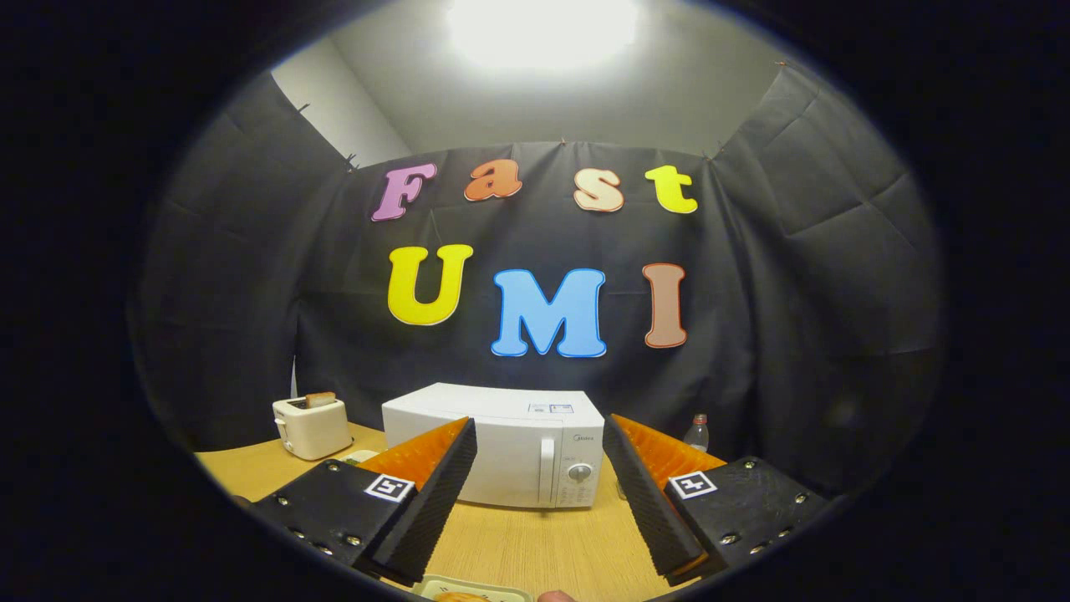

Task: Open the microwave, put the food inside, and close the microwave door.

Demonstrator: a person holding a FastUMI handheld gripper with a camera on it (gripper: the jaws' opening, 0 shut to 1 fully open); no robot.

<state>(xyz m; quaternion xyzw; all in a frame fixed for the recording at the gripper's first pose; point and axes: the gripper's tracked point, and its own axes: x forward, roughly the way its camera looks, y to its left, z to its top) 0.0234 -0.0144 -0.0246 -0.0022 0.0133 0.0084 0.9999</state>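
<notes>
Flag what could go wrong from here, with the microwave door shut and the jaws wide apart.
1. The gripper is open and holds nothing; the microwave stands beyond it with its door shut. Its handle is a slim vertical bar beside the control panel, so a sloppy approach may hit the dial.
2. The food tray lies close below the jaws and could get knocked.
3. A hard pull may slide the microwave on the table.

A toaster (311, 427) holding toast (320, 400) and a clear bottle (697, 433) stand on the wooden table (535, 543)
</notes>
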